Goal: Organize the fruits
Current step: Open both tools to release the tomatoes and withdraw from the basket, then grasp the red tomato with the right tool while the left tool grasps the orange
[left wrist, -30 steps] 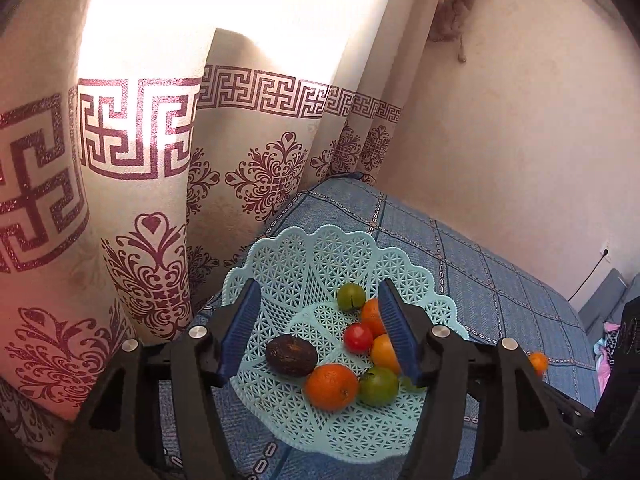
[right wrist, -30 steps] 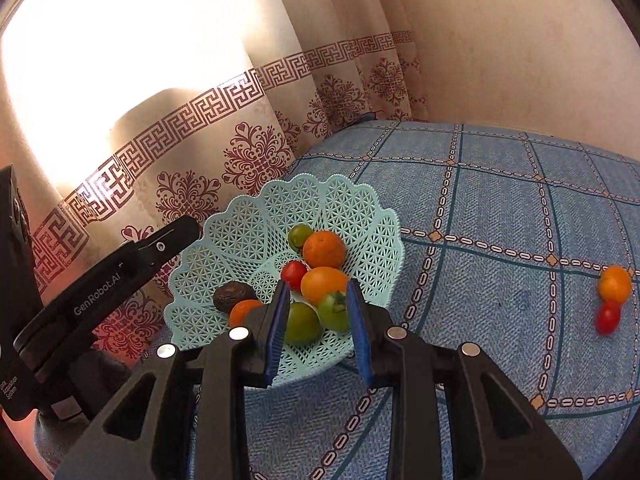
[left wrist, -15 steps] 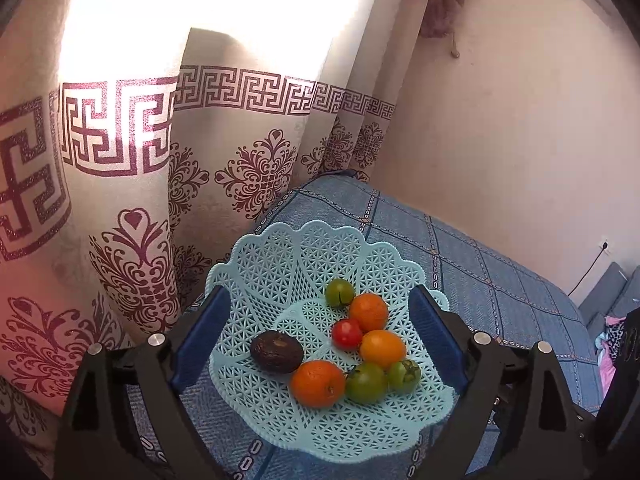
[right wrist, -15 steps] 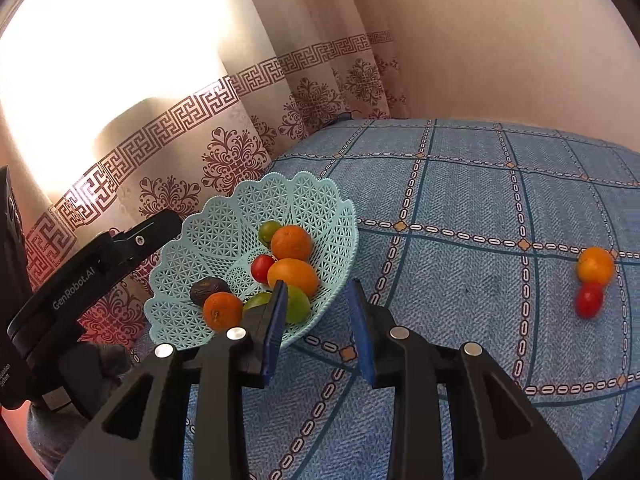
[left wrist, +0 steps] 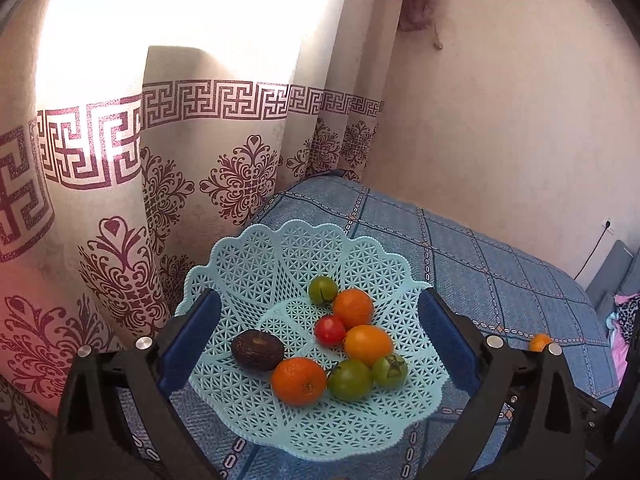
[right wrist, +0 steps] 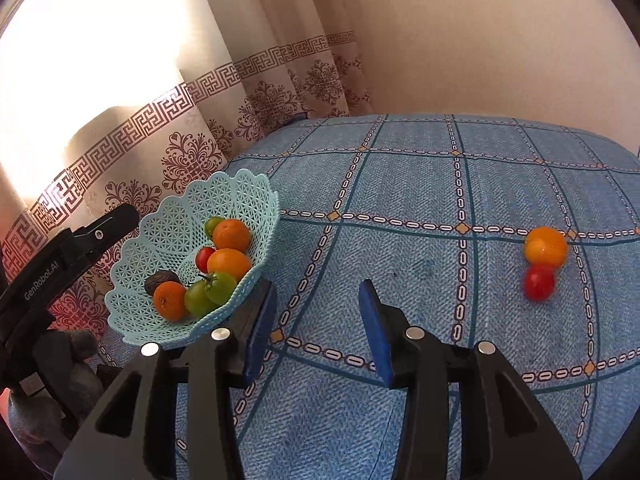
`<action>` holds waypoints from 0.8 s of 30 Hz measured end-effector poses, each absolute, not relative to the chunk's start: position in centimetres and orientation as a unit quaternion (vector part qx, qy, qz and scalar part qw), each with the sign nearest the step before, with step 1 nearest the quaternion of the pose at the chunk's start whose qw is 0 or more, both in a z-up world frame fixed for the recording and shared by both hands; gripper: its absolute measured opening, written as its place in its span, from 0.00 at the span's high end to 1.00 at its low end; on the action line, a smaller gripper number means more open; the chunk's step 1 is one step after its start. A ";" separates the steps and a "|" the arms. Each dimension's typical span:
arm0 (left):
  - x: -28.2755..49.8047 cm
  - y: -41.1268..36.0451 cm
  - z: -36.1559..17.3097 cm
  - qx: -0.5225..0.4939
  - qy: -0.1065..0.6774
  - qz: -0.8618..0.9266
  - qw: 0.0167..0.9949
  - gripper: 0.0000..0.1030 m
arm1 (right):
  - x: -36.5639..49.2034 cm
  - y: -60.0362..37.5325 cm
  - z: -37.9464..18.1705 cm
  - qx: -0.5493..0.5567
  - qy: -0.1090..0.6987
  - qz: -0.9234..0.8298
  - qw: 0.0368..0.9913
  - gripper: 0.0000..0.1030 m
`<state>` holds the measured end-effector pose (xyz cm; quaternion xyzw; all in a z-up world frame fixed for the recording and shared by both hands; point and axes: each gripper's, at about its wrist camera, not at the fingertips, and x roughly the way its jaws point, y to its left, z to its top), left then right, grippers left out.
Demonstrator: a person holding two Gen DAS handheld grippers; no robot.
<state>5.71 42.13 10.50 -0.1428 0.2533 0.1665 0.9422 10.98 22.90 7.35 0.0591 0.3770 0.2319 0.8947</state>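
A pale turquoise lattice basket (left wrist: 280, 248) rests on the blue checked cloth (right wrist: 420, 184). It holds a dark avocado (left wrist: 258, 350), two oranges (left wrist: 298, 380), a red tomato (left wrist: 330, 330), an orange-yellow tomato (left wrist: 368, 344) and green tomatoes (left wrist: 350, 378). My left gripper (left wrist: 318, 296) is open wide, its fingers either side of the basket and holding nothing. My right gripper (right wrist: 316, 286) is open and empty over bare cloth, just right of the basket (right wrist: 256, 184). An orange tomato (right wrist: 546, 246) and a red tomato (right wrist: 539, 282) lie touching on the cloth at the far right.
A patterned curtain (left wrist: 120, 208) hangs close behind and left of the basket. A plain wall (right wrist: 480, 40) backs the cloth-covered surface. In the right wrist view the left gripper's black body (right wrist: 60, 264) stands left of the basket. Grey and pink items (left wrist: 624, 304) lie at the far right edge.
My left gripper's fingers have spread from narrow to wide around the basket. My right gripper has drawn back and to the right, off the basket, and opened wider.
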 end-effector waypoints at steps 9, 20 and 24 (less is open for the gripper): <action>6.2 40.1 10.3 -0.113 0.256 0.158 0.947 0.03 | 11.3 19.5 6.2 0.076 0.379 0.192 0.902 0.46; 7.0 36.7 9.6 -0.067 0.270 0.133 0.951 0.03 | 11.3 15.6 5.3 0.068 0.381 0.149 0.910 0.46; 7.1 35.1 9.2 -0.046 0.276 0.119 0.953 0.03 | 11.2 13.9 5.0 0.072 0.383 0.136 0.911 0.46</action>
